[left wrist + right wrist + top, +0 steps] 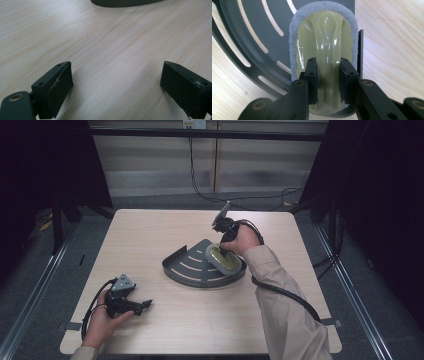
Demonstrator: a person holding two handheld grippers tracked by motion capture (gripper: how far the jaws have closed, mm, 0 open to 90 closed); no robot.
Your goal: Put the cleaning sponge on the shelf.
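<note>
A dark grey quarter-round shelf tray (pixel 187 270) with slots lies at the middle of the wooden table. A scrubbing pad (pixel 223 258) with a pale yellow-green plastic handle and a grey felt rim (pixel 293 40) rests on the tray's right side (pixel 254 22). My right gripper (pixel 328 81) is shut on the pad's raised handle ridge (pixel 329 37), pointing down at it (pixel 226 245). My left gripper (pixel 145 305) lies low at the table's front left, held by a hand. Its jaws stand wide open (pixel 116 85) over bare wood, with nothing between them.
The tray's curved rim (pixel 125 3) shows at the top of the left gripper view. Black cables (pixel 285 292) trail from both grippers. Dark frame posts (pixel 57 220) and rails flank the table; a cable hangs on the back wall (pixel 192 165).
</note>
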